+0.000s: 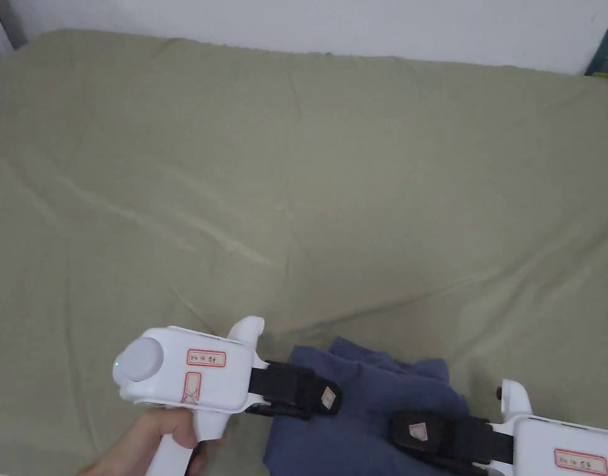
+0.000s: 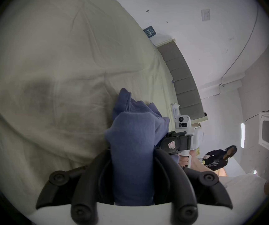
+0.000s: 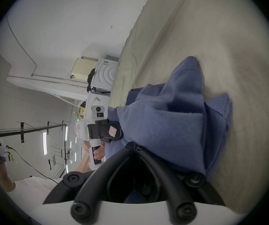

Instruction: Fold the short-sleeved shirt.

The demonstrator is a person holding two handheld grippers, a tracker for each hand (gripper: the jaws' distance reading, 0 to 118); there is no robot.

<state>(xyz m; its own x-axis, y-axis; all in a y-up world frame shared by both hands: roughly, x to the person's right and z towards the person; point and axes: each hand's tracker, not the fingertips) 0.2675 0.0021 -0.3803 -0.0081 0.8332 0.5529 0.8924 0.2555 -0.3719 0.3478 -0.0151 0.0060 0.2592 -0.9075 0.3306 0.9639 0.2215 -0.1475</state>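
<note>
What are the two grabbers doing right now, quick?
Left gripper: closed on the blue shirt.
Right gripper: closed, pinching the same shirt.

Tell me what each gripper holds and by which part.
Both hold the blue shirt. The left gripper clamps a bunched fold of fabric; the right gripper is shut on another bunch. Which part of the garment cannot be told.
</note>
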